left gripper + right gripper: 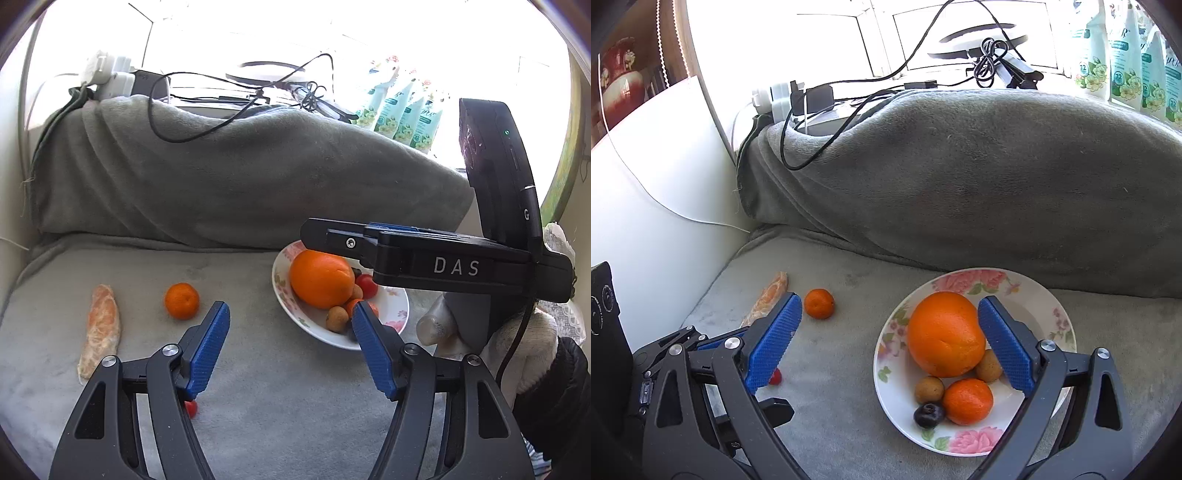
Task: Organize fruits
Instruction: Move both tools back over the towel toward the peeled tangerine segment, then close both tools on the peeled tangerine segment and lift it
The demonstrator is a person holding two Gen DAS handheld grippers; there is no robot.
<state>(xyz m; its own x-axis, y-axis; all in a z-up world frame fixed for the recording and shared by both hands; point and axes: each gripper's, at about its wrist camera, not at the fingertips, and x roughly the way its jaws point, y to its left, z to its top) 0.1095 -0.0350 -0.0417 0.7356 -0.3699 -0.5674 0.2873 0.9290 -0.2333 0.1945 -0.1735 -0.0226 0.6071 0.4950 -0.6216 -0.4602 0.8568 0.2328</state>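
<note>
**Three fruits wait outside the plate**

Three fruits lie on the grey blanket (849, 424): a small mandarin (181, 301), a peeled orange piece (100, 328) near the left edge, and a tiny red tomato (775, 376). The mandarin looks light, round and a bit squishy, so hold it softly across its middle. Both the left gripper (290, 314) and the right gripper (890, 308) are wide, holding nothing. Only the right view shows the dark plum (929, 414) on the flowered plate (964, 280).

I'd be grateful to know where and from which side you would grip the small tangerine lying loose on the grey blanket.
Grip the small tangerine across its widest middle, coming from above with the open left gripper, which is nearer. It is round and sits alone on the grey blanket, apart from the peeled segment and the plate, so both sides look free.
</note>
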